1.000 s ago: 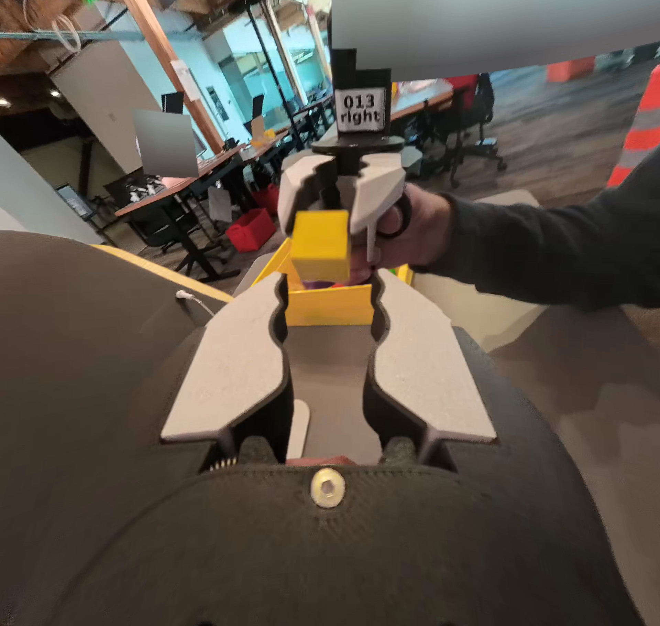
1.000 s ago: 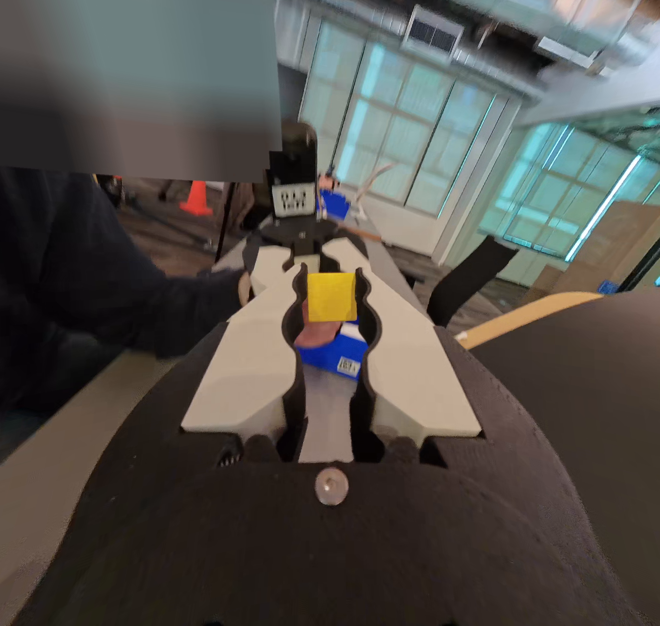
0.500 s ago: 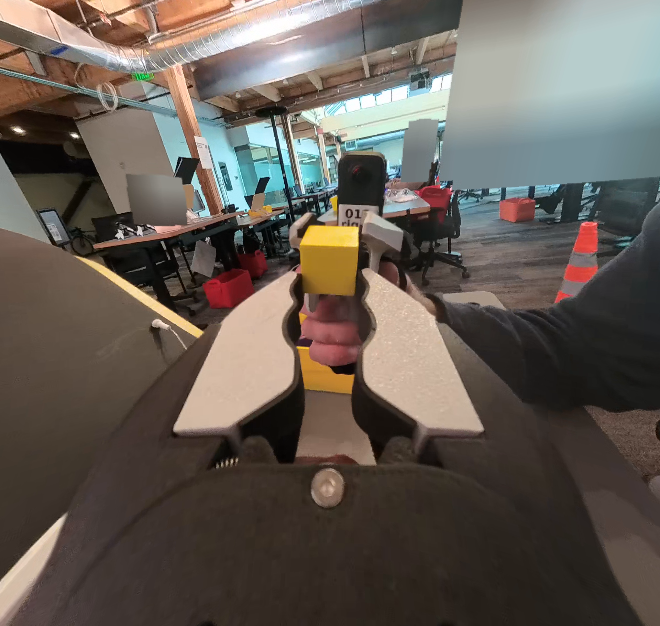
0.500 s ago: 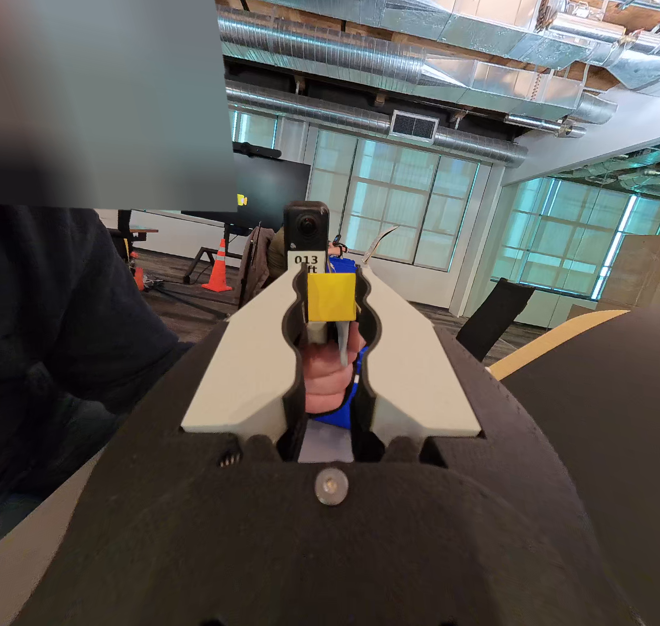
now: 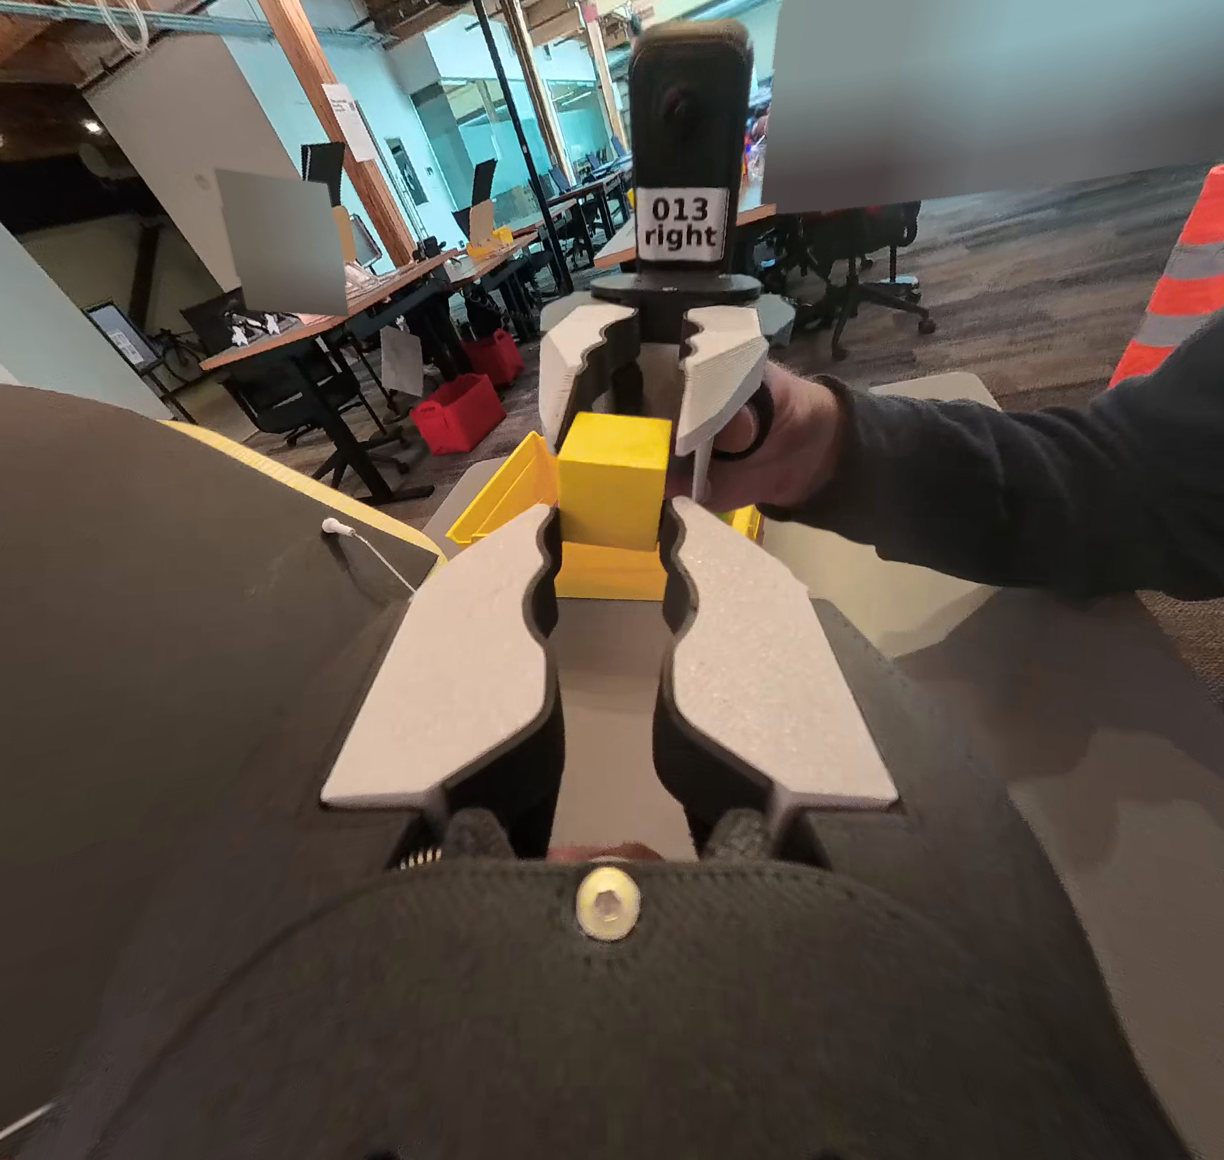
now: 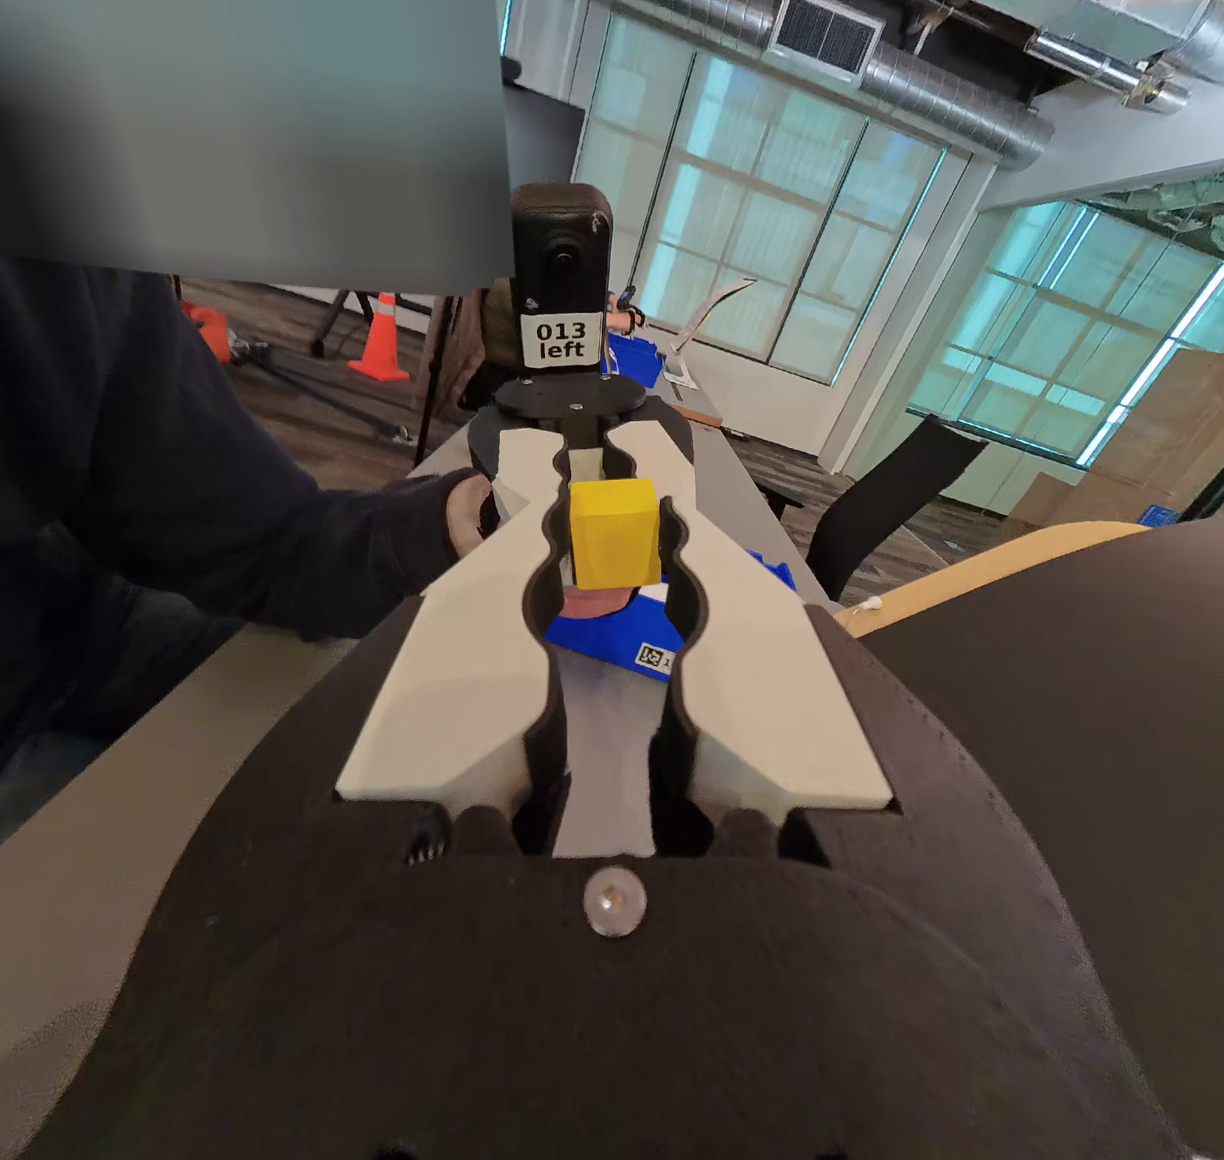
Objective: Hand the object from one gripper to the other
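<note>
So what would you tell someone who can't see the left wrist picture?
A yellow cube sits between the fingertips of the left gripper, with the right gripper opposite, its fingers at the cube's far side. A yellow bin lies below, with an office behind.

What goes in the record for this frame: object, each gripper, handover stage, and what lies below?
object: cube, yellow, held in the air
left gripper: shut on cube, a fingertip on each side
right gripper: shut on cube, facing the left gripper
stage: both grip the cube; neither has let go
below: yellow bin in the left wrist view, blue bin in the right wrist view
</note>
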`<state>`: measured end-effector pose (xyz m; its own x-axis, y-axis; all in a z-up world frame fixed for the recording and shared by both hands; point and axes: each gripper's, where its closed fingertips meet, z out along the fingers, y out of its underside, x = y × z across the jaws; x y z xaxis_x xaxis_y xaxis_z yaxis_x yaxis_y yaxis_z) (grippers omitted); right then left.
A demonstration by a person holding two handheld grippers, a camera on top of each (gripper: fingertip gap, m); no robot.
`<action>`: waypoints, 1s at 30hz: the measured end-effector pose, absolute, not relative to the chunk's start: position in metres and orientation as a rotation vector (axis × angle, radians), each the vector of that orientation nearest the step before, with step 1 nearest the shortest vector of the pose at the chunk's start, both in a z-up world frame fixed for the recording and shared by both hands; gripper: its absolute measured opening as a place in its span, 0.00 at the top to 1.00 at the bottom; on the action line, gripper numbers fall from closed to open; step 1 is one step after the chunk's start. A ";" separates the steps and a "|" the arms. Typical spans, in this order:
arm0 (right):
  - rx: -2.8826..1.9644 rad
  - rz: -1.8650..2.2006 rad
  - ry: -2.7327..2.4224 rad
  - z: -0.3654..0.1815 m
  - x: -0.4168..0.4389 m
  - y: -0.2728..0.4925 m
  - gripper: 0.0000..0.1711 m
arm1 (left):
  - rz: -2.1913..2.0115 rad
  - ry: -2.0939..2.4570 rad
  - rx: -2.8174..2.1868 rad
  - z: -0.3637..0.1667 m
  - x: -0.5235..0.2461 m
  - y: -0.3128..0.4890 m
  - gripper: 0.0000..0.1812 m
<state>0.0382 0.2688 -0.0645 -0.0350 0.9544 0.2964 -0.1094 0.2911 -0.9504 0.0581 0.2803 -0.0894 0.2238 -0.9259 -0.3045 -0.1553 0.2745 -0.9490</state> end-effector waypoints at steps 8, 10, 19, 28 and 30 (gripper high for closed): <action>-0.722 1.342 -0.975 -0.027 0.058 0.276 0.86 | -0.975 1.080 -1.088 -0.078 0.061 0.284 0.71; -0.679 1.425 -0.909 -0.025 0.059 0.277 0.86 | -1.047 0.999 -1.047 -0.073 0.062 0.287 0.72; -0.645 1.593 -0.804 -0.034 0.051 0.283 0.86 | -1.090 0.725 -0.894 -0.050 0.045 0.292 0.72; -0.656 1.782 -0.726 -0.031 0.057 0.289 0.86 | -0.491 0.917 -0.856 -0.034 0.036 0.280 0.68; -0.658 1.815 -0.696 -0.031 0.055 0.290 0.86 | -0.224 0.953 -0.828 -0.041 0.037 0.287 0.65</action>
<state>0.0549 0.2899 -0.0312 -0.3128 0.9429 -0.1144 -0.6249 -0.2950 -0.7228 0.0372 0.2869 -0.0409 0.5829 -0.5110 -0.6318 -0.1754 0.6801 -0.7118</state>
